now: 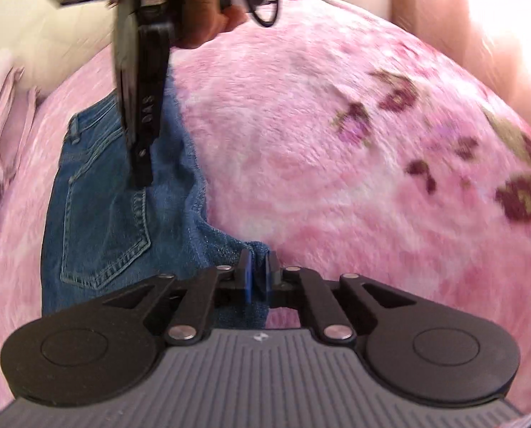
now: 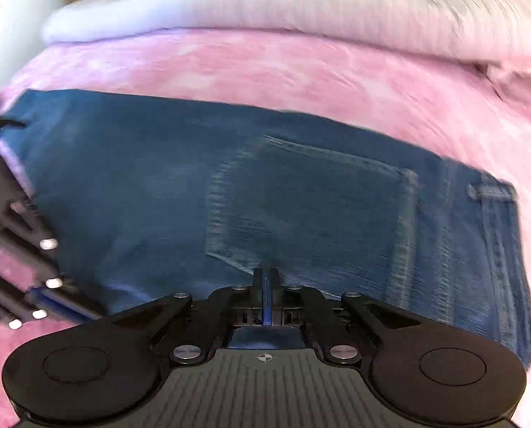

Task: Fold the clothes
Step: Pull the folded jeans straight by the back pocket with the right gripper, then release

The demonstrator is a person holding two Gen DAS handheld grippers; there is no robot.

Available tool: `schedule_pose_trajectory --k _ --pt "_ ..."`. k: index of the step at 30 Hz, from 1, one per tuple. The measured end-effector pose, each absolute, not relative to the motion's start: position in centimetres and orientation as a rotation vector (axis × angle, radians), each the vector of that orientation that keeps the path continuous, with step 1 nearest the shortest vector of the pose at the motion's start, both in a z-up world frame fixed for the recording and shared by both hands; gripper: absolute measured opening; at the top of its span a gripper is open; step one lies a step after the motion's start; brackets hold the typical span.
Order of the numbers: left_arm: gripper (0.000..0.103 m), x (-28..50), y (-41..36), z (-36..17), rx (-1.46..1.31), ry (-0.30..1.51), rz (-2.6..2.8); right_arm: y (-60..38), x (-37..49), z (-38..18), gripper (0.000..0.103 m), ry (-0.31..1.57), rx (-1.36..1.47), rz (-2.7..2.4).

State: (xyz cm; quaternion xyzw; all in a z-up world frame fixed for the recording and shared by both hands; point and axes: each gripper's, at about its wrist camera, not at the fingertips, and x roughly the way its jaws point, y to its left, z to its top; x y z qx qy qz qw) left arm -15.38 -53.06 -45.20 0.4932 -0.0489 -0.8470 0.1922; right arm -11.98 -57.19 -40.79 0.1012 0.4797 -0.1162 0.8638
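Both grippers, left point(image 1: 259, 271) and right point(image 2: 265, 287), are black, with blue pads, silver screws, round side discs and ribbed grey bases bearing small white marks.

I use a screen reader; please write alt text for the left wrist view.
The left claw pinches an edge of blue jeans lying on a pink floral blanket. The right claw, held in a hand, reaches down onto the jeans.

The left gripper point(image 1: 259, 271) has its jaws nearly closed, pinching a fold of denim. The right gripper point(image 2: 265, 283), jaws pressed together, points down, gripped from above by a hand point(image 1: 208, 10).
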Motion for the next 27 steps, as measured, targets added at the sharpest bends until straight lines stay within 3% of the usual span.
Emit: schedule_pose_trajectory --k 3,7,12,15,19,23,26,27 --pt "0.005 -15.0 -53.6 -44.5 1.343 -0.043 -2.362 -56.2 -12.7 -39.9 0.001 0.985 0.188 -0.25" --pt "0.006 -15.3 -53.9 -45.4 1.367 -0.009 -2.357 -55.2 -14.2 -41.0 0.011 0.986 0.23 -0.267" --pt "0.014 -15.3 -53.8 -44.7 1.37 0.031 -2.358 -57.7 -14.9 -41.9 0.012 0.966 0.294 -0.344" --pt "0.018 -14.3 -54.1 -42.9 1.304 0.152 -2.373 -57.8 -16.2 -38.8 0.014 0.883 0.282 -0.425" --pt "0.019 -12.4 -56.7 -41.7 1.18 0.297 -2.264 -61.5 -17.7 -36.3 0.03 0.822 0.269 -0.558" --pt "0.019 -11.1 -60.9 -44.1 1.179 0.431 -2.102 -65.7 -17.3 -37.9 0.03 0.882 0.311 -0.576" --pt "0.037 -10.0 -63.0 -46.3 1.194 0.513 -2.028 -67.3 -16.8 -38.7 0.031 0.902 0.316 -0.606" --pt "0.038 -9.4 -63.3 -46.2 1.175 0.557 -2.001 -67.8 -16.6 -39.0 0.031 0.908 0.318 -0.616"
